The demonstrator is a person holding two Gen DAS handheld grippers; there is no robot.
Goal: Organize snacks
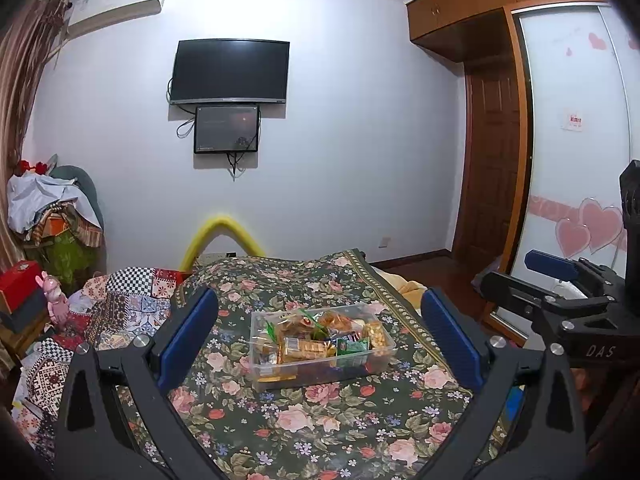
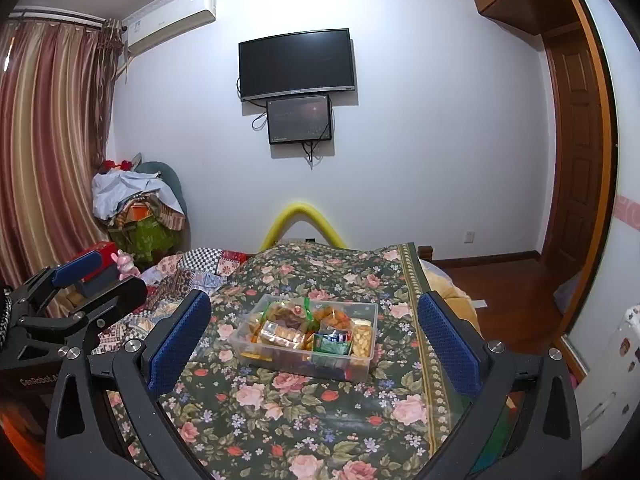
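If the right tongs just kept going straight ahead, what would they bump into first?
Probably the clear snack box on the floral cloth, which sits centred between the open right tongs; depth is uncertain.

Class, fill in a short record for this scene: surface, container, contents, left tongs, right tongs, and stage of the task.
surface: floral cloth spread over a bed
container: clear plastic box, standing upright on the cloth
contents: wrapped snacks, mixed together, among them a green packet
left tongs: open, empty, short of the box
right tongs: open, empty, short of the box
stage: nothing gripped yet
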